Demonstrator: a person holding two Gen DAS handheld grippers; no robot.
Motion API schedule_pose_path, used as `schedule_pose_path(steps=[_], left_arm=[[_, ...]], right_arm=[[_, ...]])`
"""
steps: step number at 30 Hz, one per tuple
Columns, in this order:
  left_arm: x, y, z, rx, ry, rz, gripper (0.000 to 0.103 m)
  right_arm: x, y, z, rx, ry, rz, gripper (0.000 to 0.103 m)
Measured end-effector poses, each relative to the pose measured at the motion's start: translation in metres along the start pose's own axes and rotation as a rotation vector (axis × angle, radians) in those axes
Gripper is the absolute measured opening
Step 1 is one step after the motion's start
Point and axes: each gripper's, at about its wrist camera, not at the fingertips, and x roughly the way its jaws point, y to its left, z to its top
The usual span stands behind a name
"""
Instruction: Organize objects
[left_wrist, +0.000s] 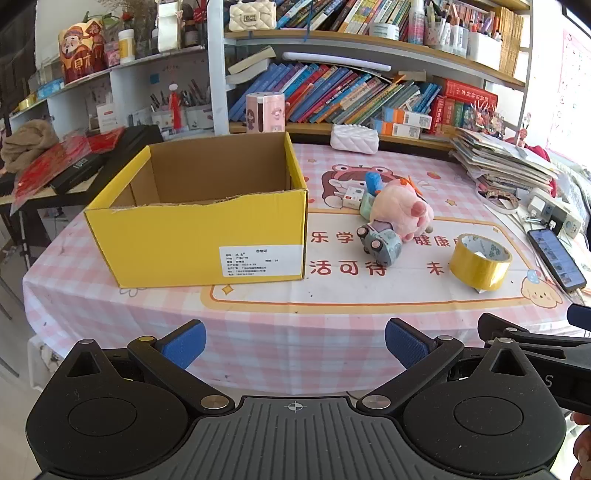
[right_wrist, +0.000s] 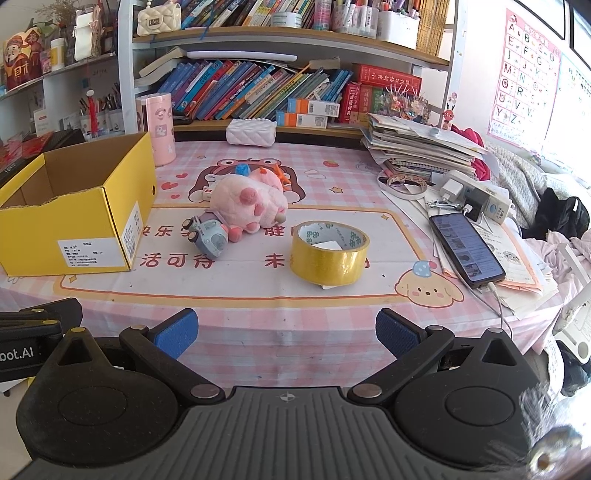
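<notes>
An open yellow cardboard box (left_wrist: 199, 236) (right_wrist: 74, 225) stands on the left of the pink checked table; what I see of its inside is bare. To its right lie a pink plush toy (left_wrist: 400, 210) (right_wrist: 247, 203), a grey toy car (left_wrist: 380, 242) (right_wrist: 207, 236), a small white box (left_wrist: 351, 197), a blue item (left_wrist: 373, 181) (right_wrist: 242, 169) and a yellow tape roll (left_wrist: 480, 260) (right_wrist: 328, 253). My left gripper (left_wrist: 293, 345) is open and empty at the table's near edge. My right gripper (right_wrist: 286, 334) is open and empty, near the tape roll.
A phone (right_wrist: 467, 249) on a cable, a power strip (right_wrist: 480, 201) and a paper stack (right_wrist: 417, 147) fill the table's right side. A pink cylinder (right_wrist: 160, 129) and a white quilted pouch (right_wrist: 251, 132) sit at the back, before bookshelves.
</notes>
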Motion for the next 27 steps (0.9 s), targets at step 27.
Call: schedule_pose_path(steps=[27], left_arm=[[0.0028,0.0004,0.0002,0.004,0.032,-0.021,0.103]], right_arm=[[-0.0033,0.0021,0.0010,-0.002,-0.008,0.008,0.101]])
